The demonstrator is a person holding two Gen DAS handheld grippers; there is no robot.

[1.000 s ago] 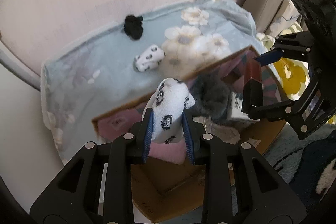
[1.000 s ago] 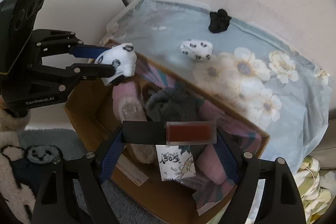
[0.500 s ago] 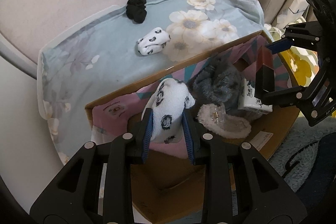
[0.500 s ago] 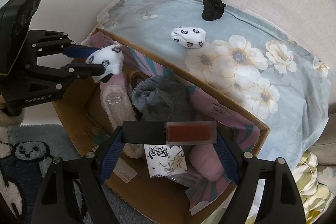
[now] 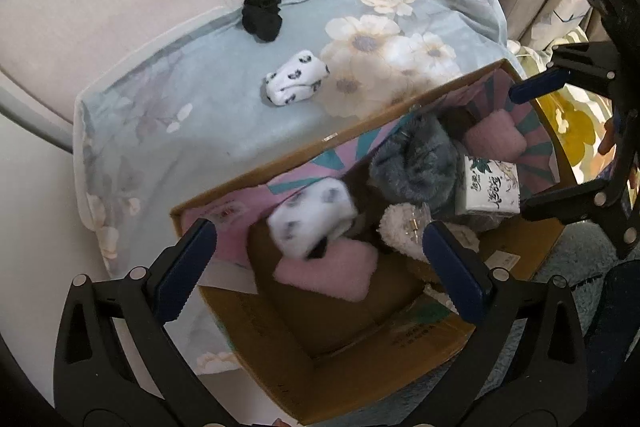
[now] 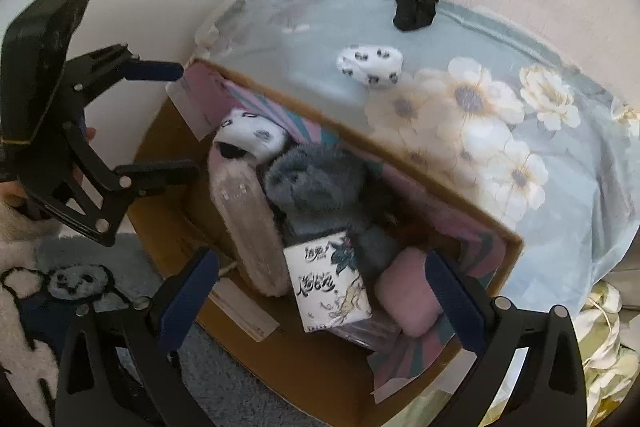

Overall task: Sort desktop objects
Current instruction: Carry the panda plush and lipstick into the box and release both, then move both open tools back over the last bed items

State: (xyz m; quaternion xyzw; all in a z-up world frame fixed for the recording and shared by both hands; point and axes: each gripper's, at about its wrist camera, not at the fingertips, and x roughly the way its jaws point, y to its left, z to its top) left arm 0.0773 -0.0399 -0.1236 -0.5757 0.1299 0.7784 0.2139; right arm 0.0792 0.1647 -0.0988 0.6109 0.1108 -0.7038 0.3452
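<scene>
A white sock ball with black spots point(image 5: 312, 217) lies inside the cardboard box point(image 5: 280, 163), on a pink fuzzy item; it also shows in the right wrist view point(image 6: 252, 137). My left gripper point(image 5: 316, 267) is open and empty above the box's near end; it also shows in the right wrist view point(image 6: 172, 119). My right gripper point(image 6: 320, 295) is open and empty above the box; it also shows in the left wrist view point(image 5: 532, 143). A second spotted sock ball point(image 5: 296, 79) and a black sock ball point(image 5: 262, 17) lie on the floral cloth.
The box also holds a grey fuzzy item point(image 6: 316, 183), a tissue pack point(image 6: 330, 283), pink fuzzy items point(image 6: 408, 291) and a beige slipper point(image 6: 248, 219). The table point(image 6: 320, 27) with the light blue floral cloth stands against the wall. A panda rug point(image 6: 72, 283) covers the floor.
My left gripper opened and let go of the spotted sock ball, which dropped into the box. My right gripper also opened; the dark bar it held is out of sight.
</scene>
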